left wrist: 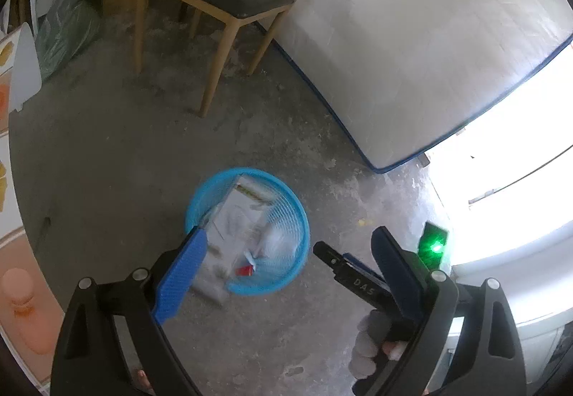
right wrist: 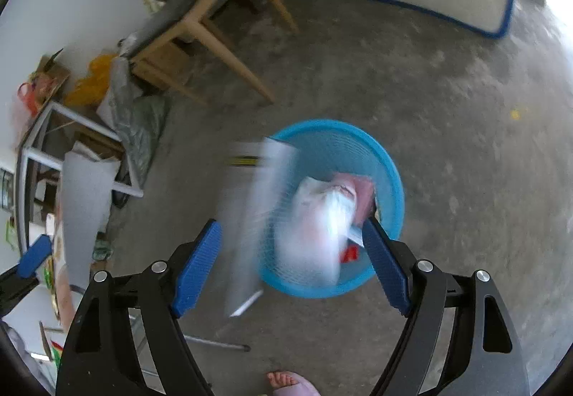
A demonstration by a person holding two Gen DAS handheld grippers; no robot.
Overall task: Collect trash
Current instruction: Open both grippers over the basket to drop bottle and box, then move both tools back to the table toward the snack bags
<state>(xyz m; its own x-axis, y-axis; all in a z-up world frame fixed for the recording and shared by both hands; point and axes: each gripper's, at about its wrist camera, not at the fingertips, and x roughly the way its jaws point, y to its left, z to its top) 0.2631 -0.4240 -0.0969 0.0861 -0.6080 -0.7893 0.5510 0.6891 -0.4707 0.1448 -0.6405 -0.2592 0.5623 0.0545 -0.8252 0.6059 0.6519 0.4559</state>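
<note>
White packet in the blue basket motion-blurred, flat box at its left rim smeared, bare foot cut off at bottom edge, window at right blown out white.

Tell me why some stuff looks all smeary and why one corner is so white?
In the right wrist view, the white bag and the flat carton at the blue basket are streaked by motion blur, while the floor looks sharper. In the left wrist view, bright daylight at the right edge washes out to pure white. Both views bend straight edges, as fisheye lenses do.
</note>
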